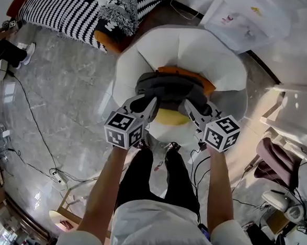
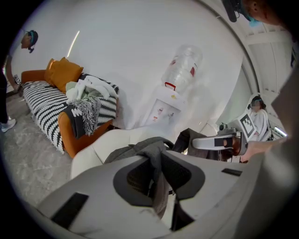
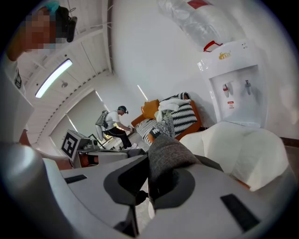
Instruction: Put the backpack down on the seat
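Before letting go, check the backpack (image 1: 169,90): hangs at 12 o'clock from both hands, over the middle of the white seat (image 1: 148,53); contact with the cushion impossible to judge from above. Left hand-held gripper (image 1: 149,106) clenched on the left strap (image 2: 156,163), grey cloth pinched between the pads. Right hand-held gripper (image 1: 191,109) clamped likewise on the right strap (image 3: 164,161), folded thick in its jaws.

Probable trouble, judging from this:

Opening too high. With the weight not settled, drops, lands crooked and may topple toward 6 o'clock, off the front edge and onto the floor (image 1: 66,97) by the feet.

Opening one side first. Swings on the remaining strap and slumps against the seat's wing at 9 or 3 o'clock.

Snagging. Soft strap cloth, bunched deep in the jaws, may cling to a pad and get dragged back out on withdrawal, pulling the bag over.

Uneven footing. Orange edge (image 1: 193,75) at 1 o'clock and yellow patch (image 1: 172,117) at 6 o'clock, both right against the bag: cushion or part of the bag, hard to say; if loose, could let it roll.

Safest, probably: lower to slack straps, then open both together.
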`<state>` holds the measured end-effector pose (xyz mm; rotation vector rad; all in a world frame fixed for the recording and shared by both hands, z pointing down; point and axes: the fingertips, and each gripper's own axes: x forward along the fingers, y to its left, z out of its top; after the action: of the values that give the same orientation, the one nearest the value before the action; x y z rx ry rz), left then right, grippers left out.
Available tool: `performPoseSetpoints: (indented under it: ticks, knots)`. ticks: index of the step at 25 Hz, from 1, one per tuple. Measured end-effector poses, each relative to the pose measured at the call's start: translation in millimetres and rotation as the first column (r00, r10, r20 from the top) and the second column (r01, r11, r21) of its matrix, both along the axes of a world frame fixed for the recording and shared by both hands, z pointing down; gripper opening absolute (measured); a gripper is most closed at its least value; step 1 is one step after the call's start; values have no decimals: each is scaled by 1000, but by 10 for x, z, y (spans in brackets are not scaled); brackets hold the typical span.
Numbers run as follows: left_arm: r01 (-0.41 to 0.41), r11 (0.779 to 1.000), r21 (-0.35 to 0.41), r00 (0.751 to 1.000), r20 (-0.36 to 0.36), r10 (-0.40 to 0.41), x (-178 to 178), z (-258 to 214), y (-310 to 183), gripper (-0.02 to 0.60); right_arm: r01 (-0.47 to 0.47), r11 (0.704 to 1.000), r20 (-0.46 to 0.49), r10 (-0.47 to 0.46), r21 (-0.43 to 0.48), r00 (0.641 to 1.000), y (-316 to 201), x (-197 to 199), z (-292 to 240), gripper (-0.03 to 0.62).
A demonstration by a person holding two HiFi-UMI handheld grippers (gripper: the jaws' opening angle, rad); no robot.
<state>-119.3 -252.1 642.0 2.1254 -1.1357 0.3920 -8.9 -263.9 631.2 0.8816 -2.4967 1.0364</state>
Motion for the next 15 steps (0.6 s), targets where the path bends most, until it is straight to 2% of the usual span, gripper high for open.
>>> performPoseSetpoints:
  ticks: [5,15]
  knots:
    - [-29,1000,-1,1000,5,29,43,83,-110,74,-11,1000,-6,11,-8,1000,-134,39,96,35]
    - [-11,999,-38,1000,-26,10,66,228,-195,74,8,999,-46,-10,-34,999,-190,57,271,35]
